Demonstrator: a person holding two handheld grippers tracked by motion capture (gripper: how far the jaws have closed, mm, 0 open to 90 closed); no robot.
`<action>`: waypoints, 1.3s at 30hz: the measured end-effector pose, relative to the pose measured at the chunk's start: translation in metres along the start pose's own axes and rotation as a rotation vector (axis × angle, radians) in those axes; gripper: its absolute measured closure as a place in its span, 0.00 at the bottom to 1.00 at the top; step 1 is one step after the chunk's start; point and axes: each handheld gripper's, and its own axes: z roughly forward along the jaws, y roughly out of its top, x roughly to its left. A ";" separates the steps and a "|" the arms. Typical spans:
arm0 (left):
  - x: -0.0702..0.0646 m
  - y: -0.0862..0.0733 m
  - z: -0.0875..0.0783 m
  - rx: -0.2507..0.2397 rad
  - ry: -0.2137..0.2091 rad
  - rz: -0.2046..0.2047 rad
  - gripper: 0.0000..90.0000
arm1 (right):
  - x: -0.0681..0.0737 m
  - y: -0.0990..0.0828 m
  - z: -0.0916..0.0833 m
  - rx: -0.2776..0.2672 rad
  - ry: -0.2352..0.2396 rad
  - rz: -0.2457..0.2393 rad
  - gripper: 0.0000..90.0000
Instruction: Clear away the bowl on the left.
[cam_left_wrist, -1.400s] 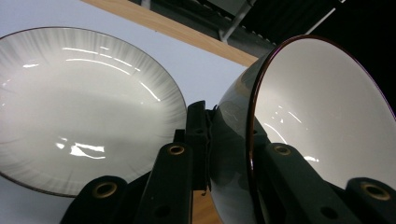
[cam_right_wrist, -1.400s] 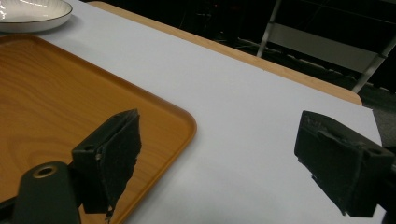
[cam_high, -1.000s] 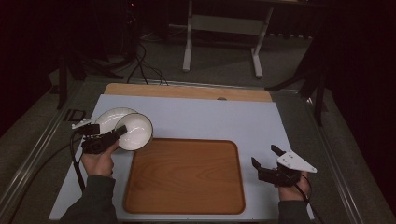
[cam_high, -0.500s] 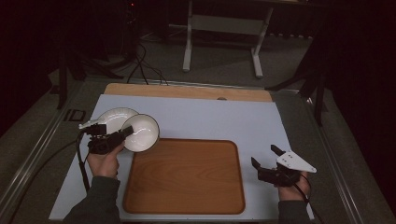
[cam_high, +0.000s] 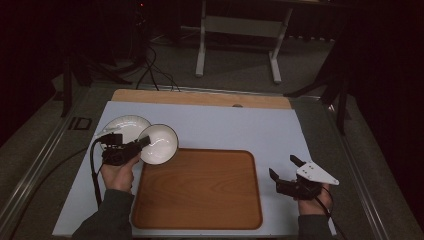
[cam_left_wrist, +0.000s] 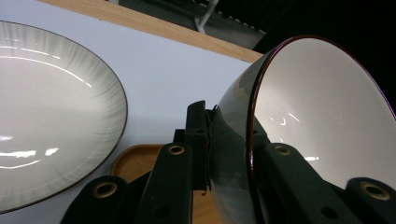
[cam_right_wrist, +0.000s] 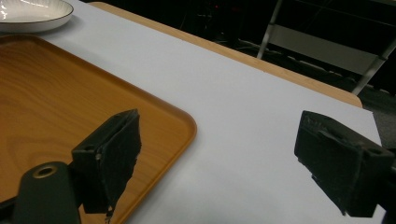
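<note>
My left gripper (cam_high: 141, 143) is shut on the rim of a white bowl (cam_high: 159, 144) with a dark edge, held tilted above the table at the tray's far left corner. The left gripper view has the bowl (cam_left_wrist: 317, 121) clamped between the jaws, one jaw inside and one outside its wall. A white ribbed plate (cam_high: 125, 128) lies on the table just left of the bowl, also seen as the plate (cam_left_wrist: 51, 121). The wooden tray (cam_high: 200, 190) sits in the middle. My right gripper (cam_high: 285, 172) rests open at the tray's right edge, nothing between its jaws (cam_right_wrist: 219, 163).
A pale blue mat (cam_high: 230, 125) covers the table, with a wooden strip (cam_high: 200, 97) along its far edge. Metal rails run along both table sides. A white stand (cam_high: 240, 30) is on the floor beyond. Cables trail at the far left.
My left gripper has carried the bowl to the right and slightly toward the tray, away from the plate. The right gripper has stayed put.
</note>
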 end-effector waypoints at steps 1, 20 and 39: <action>-0.001 0.000 0.000 0.001 -0.002 0.000 0.89 | 0.000 0.000 0.000 0.000 0.000 0.000 0.16; -0.016 -0.007 0.012 0.044 -0.028 0.040 0.89 | 0.000 0.000 0.000 0.001 0.000 0.000 0.16; -0.027 -0.015 0.024 0.098 -0.042 0.079 0.89 | 0.000 0.000 0.000 0.002 0.003 -0.003 0.16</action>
